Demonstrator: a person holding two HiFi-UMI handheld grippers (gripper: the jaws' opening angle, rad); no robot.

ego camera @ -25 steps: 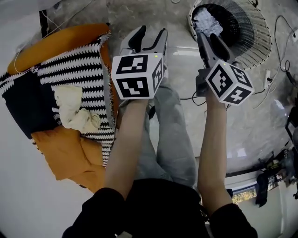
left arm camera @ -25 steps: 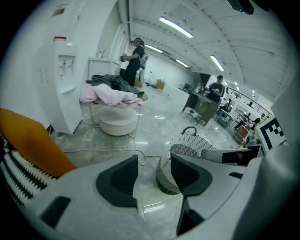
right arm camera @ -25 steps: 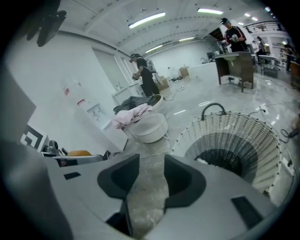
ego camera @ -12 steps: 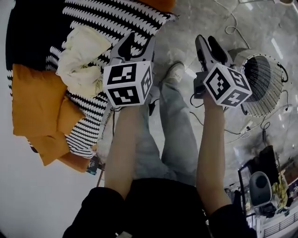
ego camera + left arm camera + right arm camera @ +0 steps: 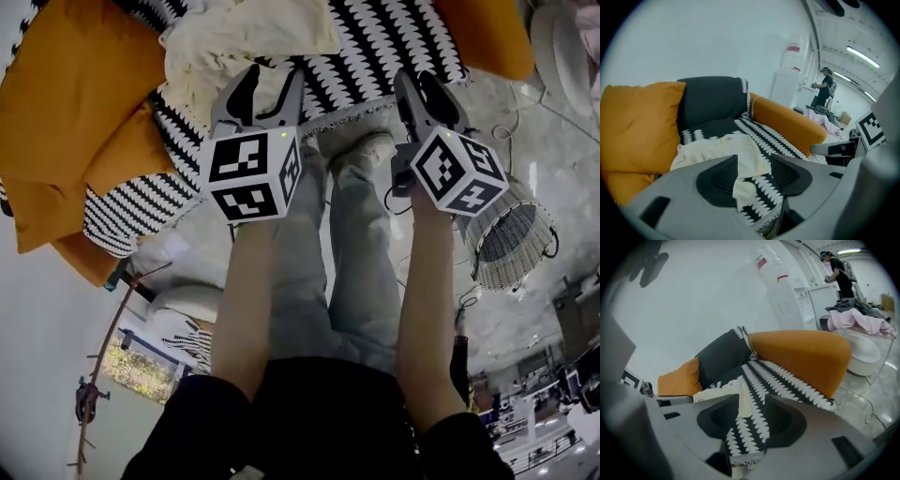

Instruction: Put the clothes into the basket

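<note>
The person is turning from the basket (image 5: pixel 511 242), now off to the right, toward the sofa (image 5: pixel 66 103). The left gripper (image 5: pixel 272 89) and right gripper (image 5: pixel 417 89) are hanging open and empty above the cream garment (image 5: pixel 246 42) lying on the striped throw (image 5: pixel 375 47), probably the next piece to fetch.

My left gripper (image 5: pixel 272 82): dark grey jaws, ribbed black pads (image 5: pixel 718 180), pale grey body in its own view. Left cube (image 5: pixel 248 174): white faces, black square markers, tiny green light at top corner. My right gripper (image 5: pixel 417 84): same build. Right cube (image 5: pixel 459 171): same markings and same green light. Thin black cable (image 5: pixel 387 199) loops under it. I see black sleeves (image 5: pixel 192 427) ending above elbows, black top (image 5: pixel 319 412), light grey-blue jeans (image 5: pixel 352 272), pale shoes (image 5: pixel 361 150).
</note>
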